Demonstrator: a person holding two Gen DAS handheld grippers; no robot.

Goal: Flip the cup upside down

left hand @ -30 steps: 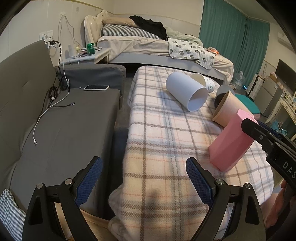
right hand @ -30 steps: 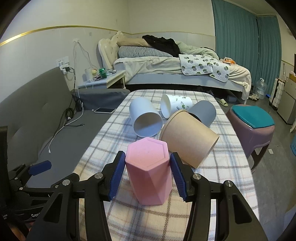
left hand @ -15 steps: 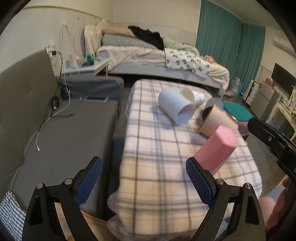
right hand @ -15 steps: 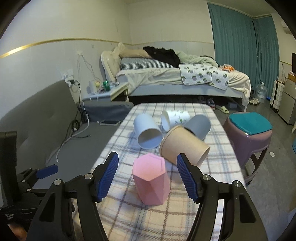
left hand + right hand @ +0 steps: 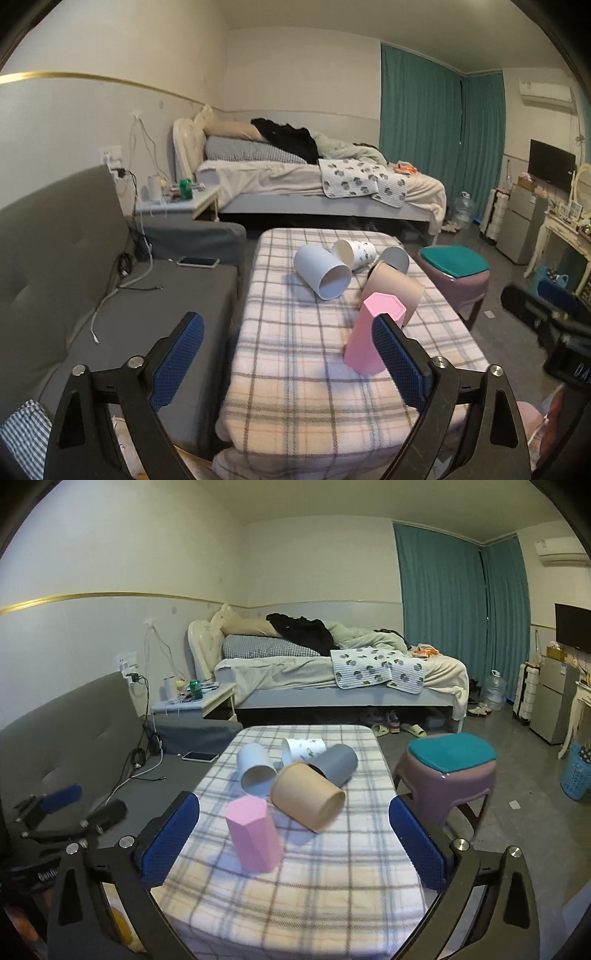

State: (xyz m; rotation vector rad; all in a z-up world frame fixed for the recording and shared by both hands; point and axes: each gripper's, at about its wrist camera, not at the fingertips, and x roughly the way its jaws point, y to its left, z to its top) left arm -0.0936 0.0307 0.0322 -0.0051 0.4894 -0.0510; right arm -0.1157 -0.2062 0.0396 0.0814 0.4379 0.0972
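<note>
Both wide open, holding nothing: right gripper (image 5: 293, 840), left gripper (image 5: 288, 358). Pink cup (image 5: 254, 836) upside down ahead, between right fingers, untouched.

R gripper (image 5: 293, 834) jaws wide apart, nothing btwn pads | pink cup (image 5: 254, 839) upside down on plaid table (image 5: 295, 886) | tan cup (image 5: 308, 800) on side just behind it | L gripper (image 5: 61, 805) far left over sofa (image 5: 74, 746)

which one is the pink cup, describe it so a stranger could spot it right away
Find the plaid-covered table in front of the bed. Five cups sit on it, and the pink cup is the one nearest the cameras, beside the tan cup. It alone stands on end, closed base up, with faceted hexagonal sides; the others are round and lie tipped over.
</note>
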